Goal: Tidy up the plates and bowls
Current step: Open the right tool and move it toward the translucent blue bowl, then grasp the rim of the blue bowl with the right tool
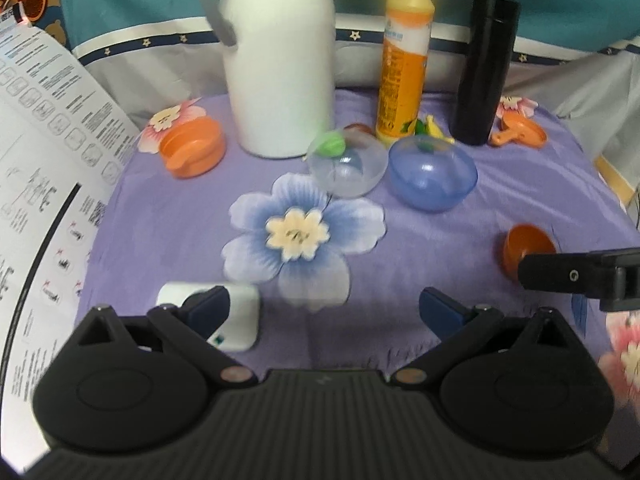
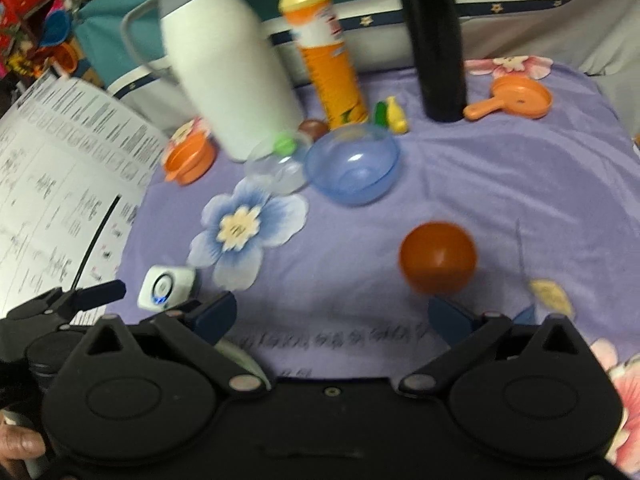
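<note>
A blue bowl (image 1: 433, 178) (image 2: 353, 164) stands on the purple flowered cloth beside a clear bowl (image 1: 347, 165) (image 2: 276, 168). An orange bowl (image 1: 528, 250) (image 2: 438, 258) lies upside down near the front right. An orange pot (image 1: 192, 146) (image 2: 190, 158) stands at the left; an orange toy pan (image 1: 520, 133) (image 2: 516, 99) at the back right. My left gripper (image 1: 324, 314) is open and empty above the cloth. My right gripper (image 2: 332, 316) is open and empty, its right finger just below the orange bowl.
A white jug (image 1: 278, 56) (image 2: 228, 64), an orange bottle (image 1: 404, 60) (image 2: 328, 48) and a black flask (image 1: 486, 68) (image 2: 434, 36) stand at the back. A small white box (image 1: 240, 320) (image 2: 168, 288) lies front left. A printed sheet (image 1: 44, 184) covers the left side.
</note>
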`<state>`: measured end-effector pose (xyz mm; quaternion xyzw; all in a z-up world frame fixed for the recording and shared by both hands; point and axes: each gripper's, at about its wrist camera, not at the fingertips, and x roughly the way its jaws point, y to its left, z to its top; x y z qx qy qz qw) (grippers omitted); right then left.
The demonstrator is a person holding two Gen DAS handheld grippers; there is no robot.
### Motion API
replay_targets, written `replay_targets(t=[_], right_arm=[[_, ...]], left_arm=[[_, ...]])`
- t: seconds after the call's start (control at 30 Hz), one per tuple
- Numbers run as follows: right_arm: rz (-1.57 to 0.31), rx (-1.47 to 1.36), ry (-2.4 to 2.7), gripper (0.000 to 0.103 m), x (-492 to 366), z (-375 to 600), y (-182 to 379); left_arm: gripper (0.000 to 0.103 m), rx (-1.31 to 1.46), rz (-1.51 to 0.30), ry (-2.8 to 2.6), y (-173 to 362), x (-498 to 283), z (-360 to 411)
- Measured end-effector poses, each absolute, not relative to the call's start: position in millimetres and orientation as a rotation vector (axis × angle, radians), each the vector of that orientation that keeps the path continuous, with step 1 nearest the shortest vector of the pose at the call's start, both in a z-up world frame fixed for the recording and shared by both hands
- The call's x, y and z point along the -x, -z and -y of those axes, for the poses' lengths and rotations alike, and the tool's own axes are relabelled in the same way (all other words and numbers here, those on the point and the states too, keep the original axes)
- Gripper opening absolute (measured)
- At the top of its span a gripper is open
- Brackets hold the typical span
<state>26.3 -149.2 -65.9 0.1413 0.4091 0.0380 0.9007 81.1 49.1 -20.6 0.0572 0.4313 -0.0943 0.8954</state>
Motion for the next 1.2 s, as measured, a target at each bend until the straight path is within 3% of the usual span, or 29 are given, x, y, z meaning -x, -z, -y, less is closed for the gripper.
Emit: replay_targets(t=[0.5,0.6,0.77,0.87,0.93,1.2], right_arm=[[-0.836,-0.280,-0.031,0.103,-131.4,205.8,63.9],[-0.838,-0.281,-0.033,0.096,-152.6,210.9,69.3],[-0.855,-0.304,-0.035,0.079,-181.5,218.6,83.7],[-0.861,-0.301,-0.045,0.064,-194.9,220.4,93.6],[-0.873,-0.300,-0.056,0.047,-199.2,219.8,97.9],[-0.875,-0.299,-0.096,0.011,-213.9,212.7,114.2]], left_arm=[[0.103,0.098,-0.950,0.098,41.9,-168.4,-4.6],[0.103,0.127,-0.947,0.081,47.3,-177.7,4.8],[0.099,0.168,-0.950,0.036,58.0,-188.9,15.6],[0.089,0.199,-0.962,0.026,66.3,-193.0,18.6],[0.079,0.204,-0.965,0.021,70.7,-194.9,21.0],[0.048,0.219,-0.987,0.060,80.9,-202.4,31.2]])
